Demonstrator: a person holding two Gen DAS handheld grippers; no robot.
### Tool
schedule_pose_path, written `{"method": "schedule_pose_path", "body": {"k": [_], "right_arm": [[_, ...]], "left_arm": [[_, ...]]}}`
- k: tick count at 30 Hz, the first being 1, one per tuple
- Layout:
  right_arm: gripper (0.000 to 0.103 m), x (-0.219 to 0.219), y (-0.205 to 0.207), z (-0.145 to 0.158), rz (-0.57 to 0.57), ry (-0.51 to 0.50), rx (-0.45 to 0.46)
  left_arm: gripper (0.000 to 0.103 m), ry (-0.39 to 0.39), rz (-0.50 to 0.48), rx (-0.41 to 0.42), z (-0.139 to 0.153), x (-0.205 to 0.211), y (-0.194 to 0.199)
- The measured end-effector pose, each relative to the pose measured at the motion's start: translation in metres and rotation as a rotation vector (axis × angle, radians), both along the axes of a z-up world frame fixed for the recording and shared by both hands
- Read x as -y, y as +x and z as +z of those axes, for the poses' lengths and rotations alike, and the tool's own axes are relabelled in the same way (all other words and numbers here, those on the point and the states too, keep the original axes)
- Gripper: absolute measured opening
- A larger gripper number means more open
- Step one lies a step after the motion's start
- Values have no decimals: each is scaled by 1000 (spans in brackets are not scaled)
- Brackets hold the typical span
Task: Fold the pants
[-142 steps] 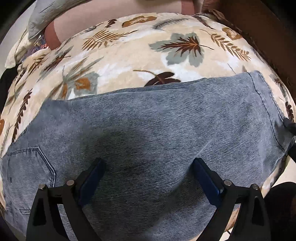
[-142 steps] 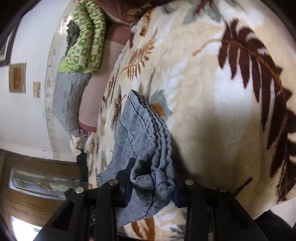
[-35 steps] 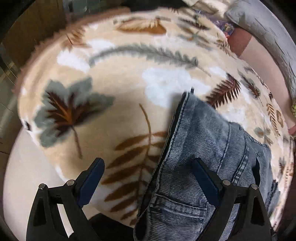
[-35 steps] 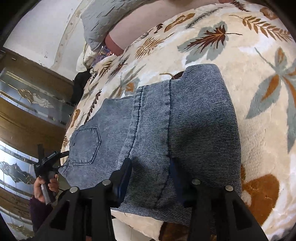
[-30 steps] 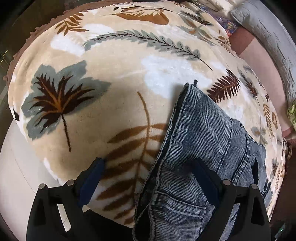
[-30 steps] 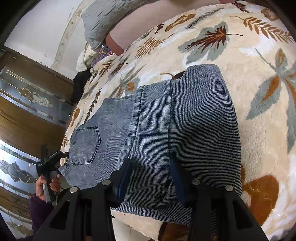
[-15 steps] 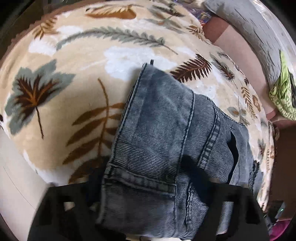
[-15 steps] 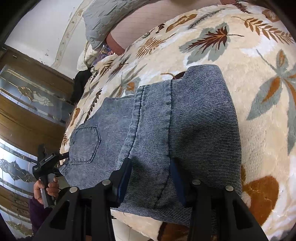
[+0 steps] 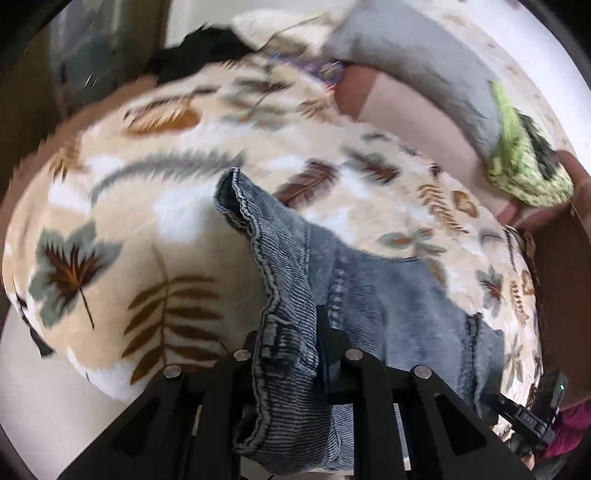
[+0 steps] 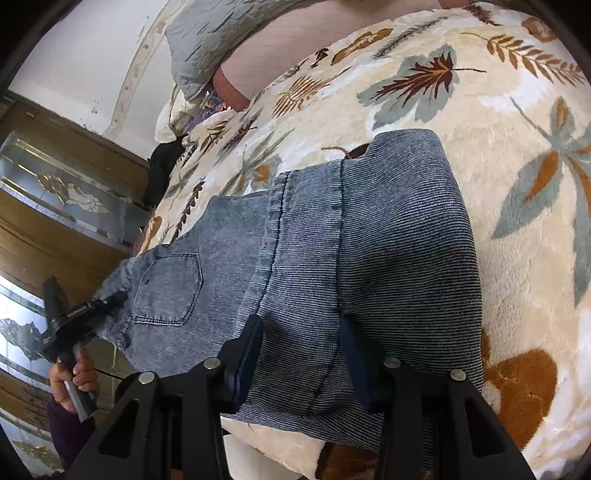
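Blue-grey denim pants (image 10: pixel 369 236) lie folded on a cream leaf-print blanket (image 10: pixel 517 110). The folded leg part covers the right side and the seat with a back pocket (image 10: pixel 168 288) lies to the left. My left gripper (image 9: pixel 286 343) is shut on the waistband end of the pants (image 9: pixel 280 295) and lifts it off the blanket; it also shows in the right wrist view (image 10: pixel 107 299). My right gripper (image 10: pixel 301 343) is open, its fingers resting on the folded denim near the bed's front edge.
A grey quilted pillow (image 10: pixel 221 33) and a pink sheet (image 10: pixel 288 33) lie at the head of the bed. A green patterned cloth (image 9: pixel 524 166) lies by the pillow. A wooden glass-panelled door (image 10: pixel 55 195) stands left of the bed.
My left gripper has closed on the waistband end and raised it, so the denim edge now stands up from the blanket. My right gripper has not moved.
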State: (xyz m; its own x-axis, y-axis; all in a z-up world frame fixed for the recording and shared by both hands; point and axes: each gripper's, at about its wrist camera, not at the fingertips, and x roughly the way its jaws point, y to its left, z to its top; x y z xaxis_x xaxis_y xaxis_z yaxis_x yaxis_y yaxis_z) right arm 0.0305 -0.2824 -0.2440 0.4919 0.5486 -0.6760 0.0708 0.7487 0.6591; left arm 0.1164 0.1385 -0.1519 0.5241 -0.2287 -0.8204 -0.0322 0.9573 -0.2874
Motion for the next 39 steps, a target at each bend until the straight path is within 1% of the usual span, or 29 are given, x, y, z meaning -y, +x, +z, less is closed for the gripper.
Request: {"method": "schedule_pose_path", "body": {"k": [2,4,5,7,9,11,13,15,18,22,24,25,26,27,28,29,30,31,32,34,35,36,37,38,39], "right_arm": [[48,7,-2,1,-17,40,10],[48,18,-6,5,-54,57,32],[48,22,-9,7,-77,61,46],[48,37,-15,11,-124,92,71],[48,50,-21,13,-170,125,88],[48,65,-27,14,-217,150,99],[48,75,-31,13,-244,163,101],[48,84,-35,12,-268,175,97],[48,94,-39,8,-299,181,75],[48,110,-43,6,-346,216,78],[48,120,-45,6,-380,234,90],[48,125,-46,6,-400,241,94],[48,128,-48,6,-415,244,97],[48,133,-50,6,-437,244,98],[48,137,-51,6,-452,246,100],[48,143,-55,6,-479,253,105],[48,146,-57,6,-497,258,109],[48,151,-59,6,-514,264,112],[47,154,-61,7,-530,271,119],[47,156,-62,9,-537,265,126],[47,155,-62,12,-535,255,134],[47,152,-62,15,-529,247,148],[47,148,-61,20,-516,236,169],[47,145,-60,24,-504,227,182],[47,138,-58,30,-481,206,203]], "left_arm": [[17,12,-38,35,19,11,-9],[17,28,-79,70,34,29,-14],[17,40,-111,89,41,45,-16],[17,65,-172,114,49,75,-19],[17,93,-257,136,53,109,-25],[17,99,-346,137,51,146,-30],[16,98,-419,122,44,181,-33],[15,99,-464,98,35,210,-32],[15,77,-496,60,28,241,-30],[15,79,-550,64,29,282,-36],[15,77,-599,52,27,310,-41],[16,80,-610,37,23,325,-43],[19,82,-627,10,17,334,-44],[20,81,-649,-31,9,344,-43],[22,63,-665,-110,-4,354,-42],[23,38,-675,-147,-10,357,-42],[23,-31,-708,-170,-11,358,-44],[23,-73,-730,-161,-6,356,-47],[23,-78,-737,-130,1,352,-50],[25,-55,-742,-45,21,341,-53],[32,-44,-729,11,33,330,-53],[38,-34,-705,48,43,318,-52],[50,-16,-676,71,49,308,-50],[53,25,-636,92,53,294,-47],[53,69,-600,106,54,281,-45]]}}
